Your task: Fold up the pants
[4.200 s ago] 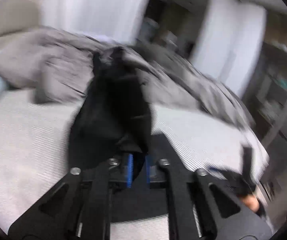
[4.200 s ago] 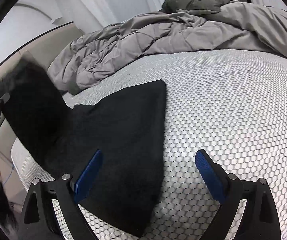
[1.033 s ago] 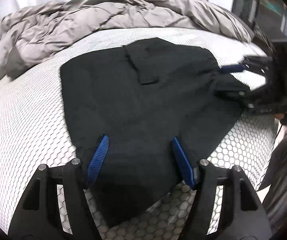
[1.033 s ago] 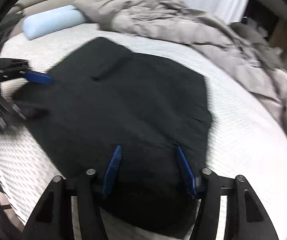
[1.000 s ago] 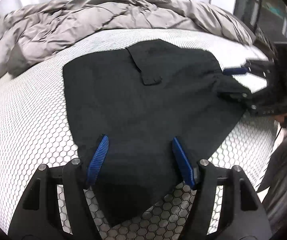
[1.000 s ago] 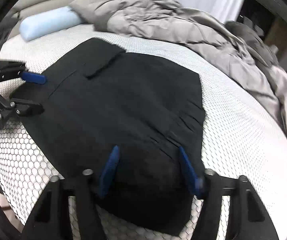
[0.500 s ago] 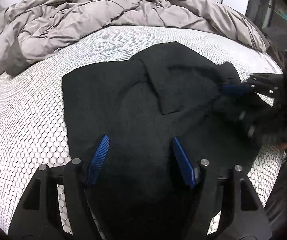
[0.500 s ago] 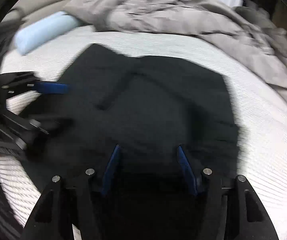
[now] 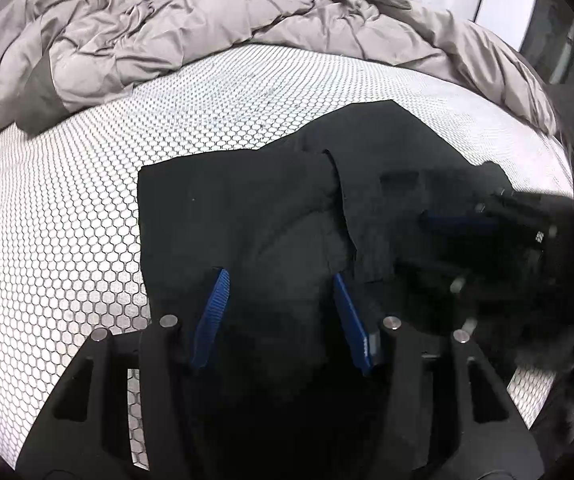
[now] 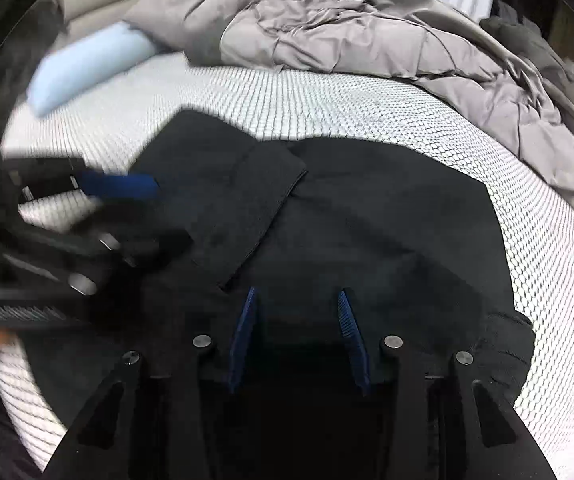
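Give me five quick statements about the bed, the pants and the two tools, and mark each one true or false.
1. The pants are black. True.
2. The pants hang from a hanger. False: they lie on the honeycomb mattress.
3. A grey duvet is bunched up beyond the pants. True.
4. The pillow is red. False: it is light blue.
5. The left tool and right tool are both over bare mattress. False: both are over the pants, jaws closing, fabric between the blue pads.
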Action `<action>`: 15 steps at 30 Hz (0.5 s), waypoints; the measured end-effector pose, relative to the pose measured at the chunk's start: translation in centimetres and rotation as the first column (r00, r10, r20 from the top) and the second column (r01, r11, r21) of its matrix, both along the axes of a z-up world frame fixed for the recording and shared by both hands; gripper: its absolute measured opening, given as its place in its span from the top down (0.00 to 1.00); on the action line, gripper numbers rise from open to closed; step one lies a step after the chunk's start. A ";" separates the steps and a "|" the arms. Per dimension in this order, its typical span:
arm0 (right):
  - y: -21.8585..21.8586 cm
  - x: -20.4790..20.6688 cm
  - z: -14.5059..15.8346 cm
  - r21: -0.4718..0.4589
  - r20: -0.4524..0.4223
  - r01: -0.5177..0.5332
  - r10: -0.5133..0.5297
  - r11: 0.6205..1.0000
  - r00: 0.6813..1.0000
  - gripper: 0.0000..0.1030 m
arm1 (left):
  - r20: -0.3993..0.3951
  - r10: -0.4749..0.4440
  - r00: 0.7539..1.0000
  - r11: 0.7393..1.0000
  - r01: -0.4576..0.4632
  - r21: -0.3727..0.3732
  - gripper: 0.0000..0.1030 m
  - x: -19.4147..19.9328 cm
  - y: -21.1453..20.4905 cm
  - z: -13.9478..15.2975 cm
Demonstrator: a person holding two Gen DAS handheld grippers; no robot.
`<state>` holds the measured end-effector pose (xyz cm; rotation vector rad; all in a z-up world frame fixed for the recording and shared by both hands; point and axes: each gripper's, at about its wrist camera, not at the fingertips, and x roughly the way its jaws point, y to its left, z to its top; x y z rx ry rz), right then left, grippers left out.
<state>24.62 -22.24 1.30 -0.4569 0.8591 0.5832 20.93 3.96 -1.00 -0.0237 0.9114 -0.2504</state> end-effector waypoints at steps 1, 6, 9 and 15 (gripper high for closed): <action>-0.7 0.2 0.5 -0.041 0.019 0.044 -0.043 0.998 0.999 0.58 | 0.000 0.003 1.000 1.000 -0.003 0.000 0.50 -0.2 0.1 -0.1; -4.6 0.5 1.4 -0.038 0.034 0.131 -0.130 0.991 0.991 0.59 | 0.001 0.018 1.000 1.000 -0.018 0.023 0.56 -1.0 -0.2 0.7; -3.5 -0.4 3.6 0.088 0.015 0.079 -0.081 0.993 0.997 0.58 | 0.027 0.052 0.998 0.998 -0.050 -0.046 0.60 -0.3 0.4 2.2; 0.5 2.1 2.3 0.104 -0.030 0.096 -0.093 0.990 0.995 0.58 | -0.067 0.136 0.988 0.986 -0.142 -0.090 0.61 4.2 1.1 0.5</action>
